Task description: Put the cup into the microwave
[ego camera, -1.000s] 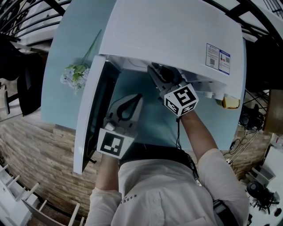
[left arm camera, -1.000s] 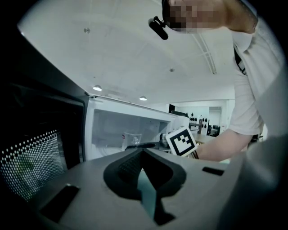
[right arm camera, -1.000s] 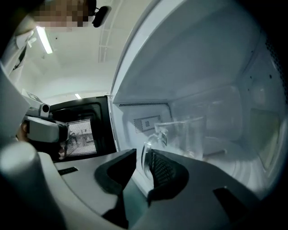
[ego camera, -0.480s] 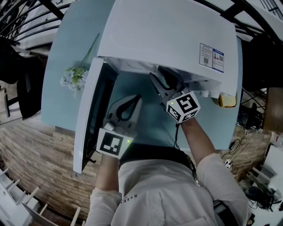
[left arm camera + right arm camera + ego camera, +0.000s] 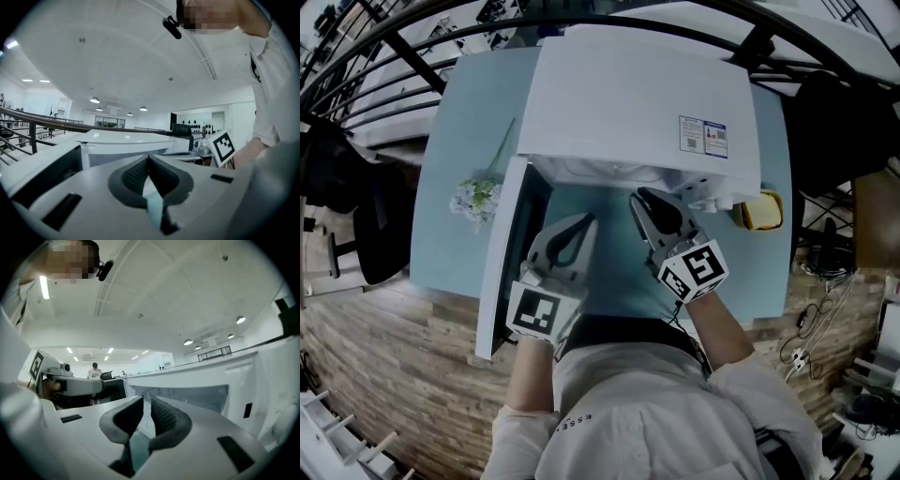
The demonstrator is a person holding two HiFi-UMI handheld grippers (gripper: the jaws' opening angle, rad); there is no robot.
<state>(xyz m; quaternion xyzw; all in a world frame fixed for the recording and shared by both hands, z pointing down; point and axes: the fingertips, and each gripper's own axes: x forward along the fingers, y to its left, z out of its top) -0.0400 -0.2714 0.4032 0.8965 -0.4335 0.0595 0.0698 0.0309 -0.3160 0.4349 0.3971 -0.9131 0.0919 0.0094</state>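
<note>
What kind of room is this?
Probably a big open office or lab, not a home: rows of ceiling lights, a metal railing, and a microwave set on a light blue table.

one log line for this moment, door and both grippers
microwave door open | left gripper shut, empty | right gripper jaws closing, nothing between | both in front of the opening
</note>
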